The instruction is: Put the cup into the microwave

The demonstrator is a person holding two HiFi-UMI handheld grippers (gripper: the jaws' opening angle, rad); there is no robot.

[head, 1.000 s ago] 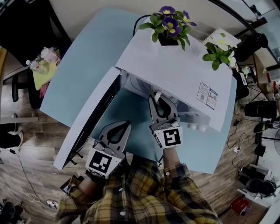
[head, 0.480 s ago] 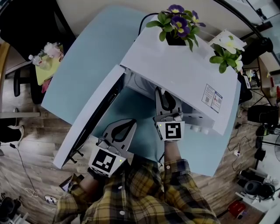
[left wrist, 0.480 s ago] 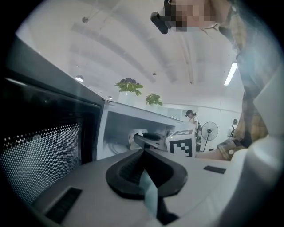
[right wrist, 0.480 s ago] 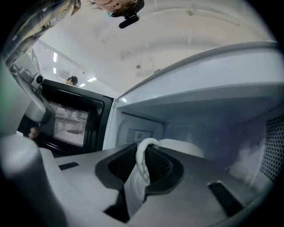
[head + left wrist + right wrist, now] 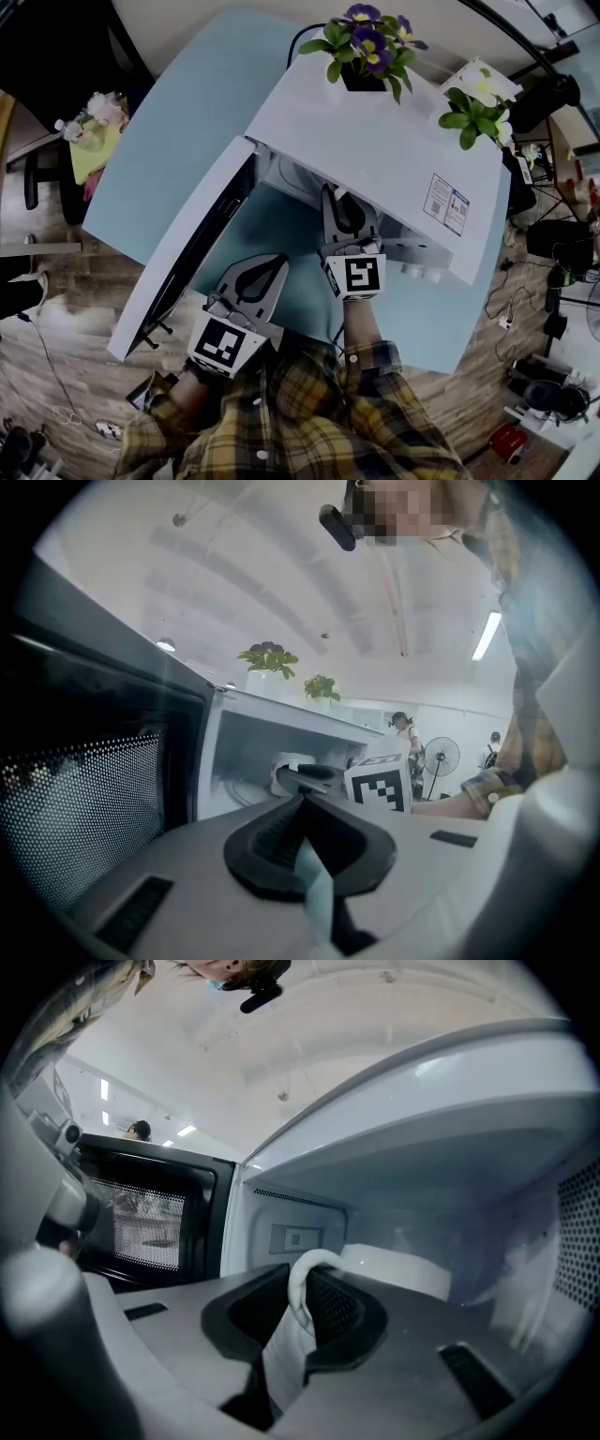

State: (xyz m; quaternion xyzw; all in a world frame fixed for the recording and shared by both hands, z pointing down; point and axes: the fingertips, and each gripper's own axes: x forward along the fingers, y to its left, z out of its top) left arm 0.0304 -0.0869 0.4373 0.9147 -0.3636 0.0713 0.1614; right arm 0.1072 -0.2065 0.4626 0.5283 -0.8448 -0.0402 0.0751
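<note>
Cup (image 5: 394, 1274) sits inside the open microwave (image 5: 375, 159), its white body half hidden behind the right claw (image 5: 302, 1290), which pinches the looped handle (image 5: 296, 1274) between its pads. In the head view the microwave's top covers nearly all of the cup, and I cannot tell whether its base rests on the cavity floor. The left claw (image 5: 300, 803) hangs outside over the bench (image 5: 187, 122), beside the swung-out door (image 5: 178, 253), tips pressed together on nothing.
</note>
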